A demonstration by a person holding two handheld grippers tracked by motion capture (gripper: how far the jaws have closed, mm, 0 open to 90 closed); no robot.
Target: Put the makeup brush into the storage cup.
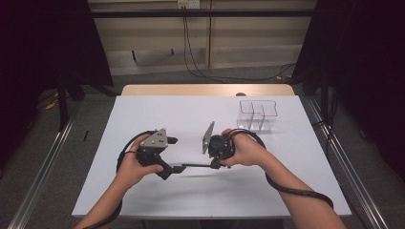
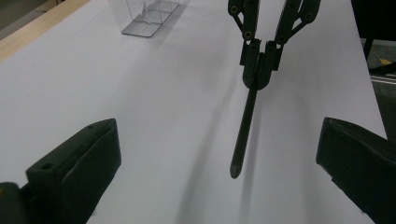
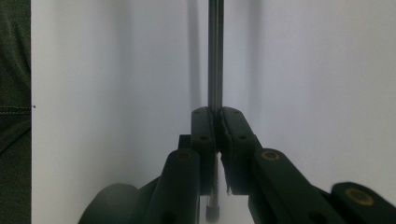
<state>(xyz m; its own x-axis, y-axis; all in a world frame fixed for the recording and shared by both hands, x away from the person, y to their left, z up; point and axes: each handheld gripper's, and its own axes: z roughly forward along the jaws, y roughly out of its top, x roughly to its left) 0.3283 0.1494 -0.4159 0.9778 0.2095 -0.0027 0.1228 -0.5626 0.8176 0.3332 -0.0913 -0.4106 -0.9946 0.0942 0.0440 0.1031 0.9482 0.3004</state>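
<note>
Pinching a slim dark rod [image 2: 244, 130], the right gripper [image 2: 259, 74] holds it level over matte white table [image 1: 191, 191]

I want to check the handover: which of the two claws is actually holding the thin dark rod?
The right claw, shut on the rod; the left claw stands open, apart from it.

White tabletop [image 1: 157, 112] spreads wide under and around the tongs, and a strip of bare wood edge [image 1: 205, 89] runs along its far side, beyond them. Past that, grey floor [image 1: 157, 76], with black cables [image 1: 200, 71] looping across it and climbing to a wall socket [image 1: 187, 4] on the pale panelled wall [image 1: 153, 33]. Dark curtains [image 1: 43, 47] hang well off to the left and right of the tongs. Metal rails [image 1: 45, 162] flank the table on both sides. Light is even and soft.
</note>
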